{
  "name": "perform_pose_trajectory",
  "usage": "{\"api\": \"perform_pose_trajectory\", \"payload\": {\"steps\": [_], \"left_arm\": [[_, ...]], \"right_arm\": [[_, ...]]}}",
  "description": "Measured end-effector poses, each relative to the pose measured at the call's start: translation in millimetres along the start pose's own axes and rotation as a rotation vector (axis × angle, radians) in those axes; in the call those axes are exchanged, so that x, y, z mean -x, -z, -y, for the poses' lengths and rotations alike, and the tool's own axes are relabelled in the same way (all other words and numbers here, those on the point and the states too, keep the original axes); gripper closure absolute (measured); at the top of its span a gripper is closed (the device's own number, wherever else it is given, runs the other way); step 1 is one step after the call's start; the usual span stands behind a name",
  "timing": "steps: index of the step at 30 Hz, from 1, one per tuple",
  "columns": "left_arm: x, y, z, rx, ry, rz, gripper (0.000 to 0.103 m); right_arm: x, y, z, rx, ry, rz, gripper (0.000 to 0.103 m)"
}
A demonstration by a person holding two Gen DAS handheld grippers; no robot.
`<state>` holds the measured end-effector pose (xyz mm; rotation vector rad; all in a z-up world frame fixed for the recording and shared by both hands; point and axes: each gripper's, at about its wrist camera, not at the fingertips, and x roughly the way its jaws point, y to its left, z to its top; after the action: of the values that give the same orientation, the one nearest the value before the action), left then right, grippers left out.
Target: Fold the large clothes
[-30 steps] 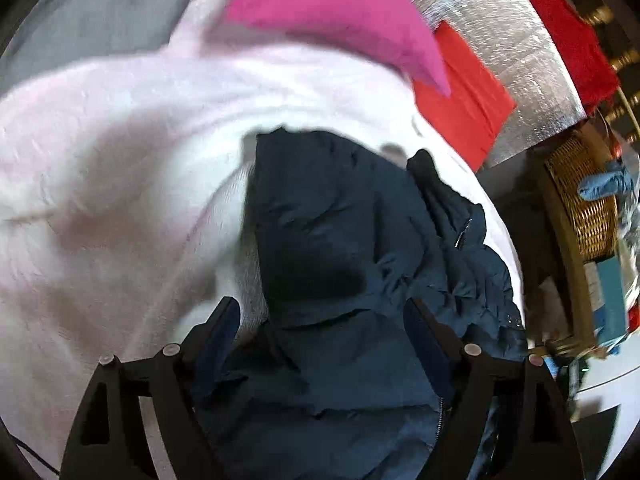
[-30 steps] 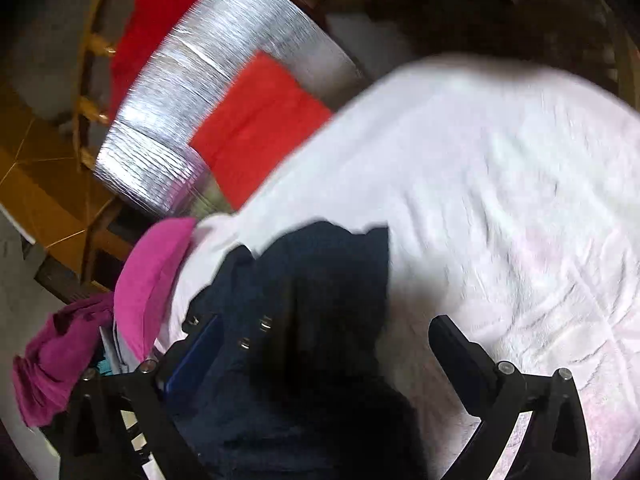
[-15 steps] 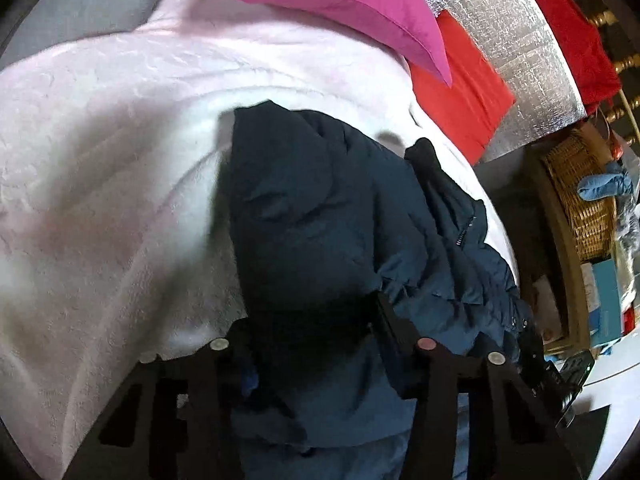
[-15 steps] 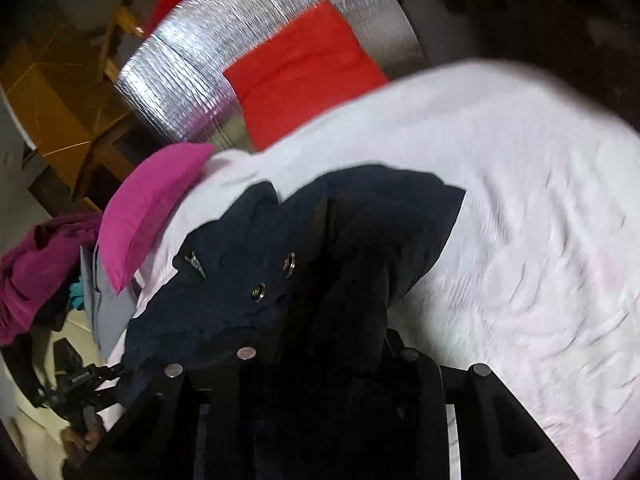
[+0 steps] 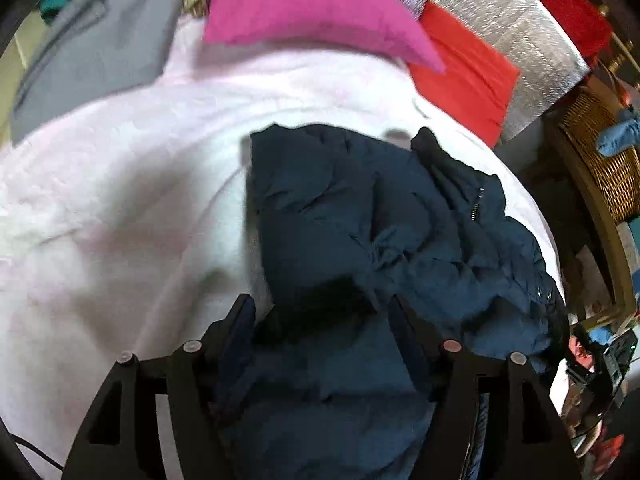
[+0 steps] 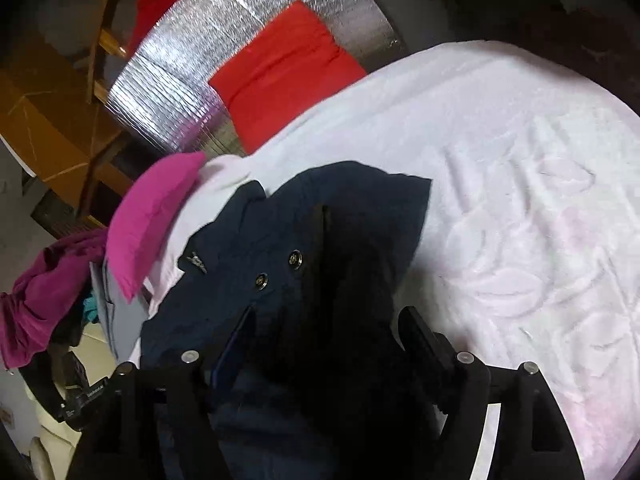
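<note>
Both jaw pairs, pinched half a second ago, are opening around the dark navy padded jacket [image 5: 360,216]; left gripper [image 5: 320,316] and right gripper [image 6: 328,320] straddle loose cloth, pads clear; jacket lies bunched on the pale pink fleece blanket [image 6: 520,200]; folding looks barely begun.

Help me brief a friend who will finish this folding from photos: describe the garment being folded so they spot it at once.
Find the pale pink fleecy blanket that covers the bed. On it, below the magenta pillow and the red folded cloth, lies a rumpled navy jacket. It is the only dark item there, padded, with metal snaps and a zip.
</note>
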<state>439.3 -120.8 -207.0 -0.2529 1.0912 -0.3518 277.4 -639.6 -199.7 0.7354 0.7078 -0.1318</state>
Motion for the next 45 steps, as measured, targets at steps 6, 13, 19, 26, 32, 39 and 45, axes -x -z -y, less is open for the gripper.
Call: {"api": "perform_pose_trajectory", "payload": {"steps": [6, 13, 19, 26, 32, 39, 45], "left_arm": [[50, 54, -2, -0.071, -0.080, 0.110, 0.029], [88, 151, -13, -0.162, -0.169, 0.088, 0.027], [96, 216, -47, -0.070, -0.119, -0.089, 0.027], [91, 241, -60, 0.033, -0.009, -0.190, 0.029], [80, 252, -61, 0.059, -0.010, -0.220, 0.051], [90, 251, -57, 0.058, 0.033, -0.161, 0.064], [110, 245, -57, 0.045, -0.060, -0.045, 0.031]], "right_arm": [[59, 27, 12, 0.015, -0.032, 0.046, 0.026], [142, 92, 33, 0.025, -0.073, 0.051, 0.026], [165, 146, 59, -0.023, -0.061, -0.058, 0.026], [134, 169, 81, -0.088, -0.077, -0.224, 0.041], [120, 189, 58, 0.051, -0.039, -0.287, 0.073], [141, 191, 40, 0.153, -0.191, -0.246, 0.082], [133, 189, 57, 0.091, -0.078, -0.277, 0.079]]}}
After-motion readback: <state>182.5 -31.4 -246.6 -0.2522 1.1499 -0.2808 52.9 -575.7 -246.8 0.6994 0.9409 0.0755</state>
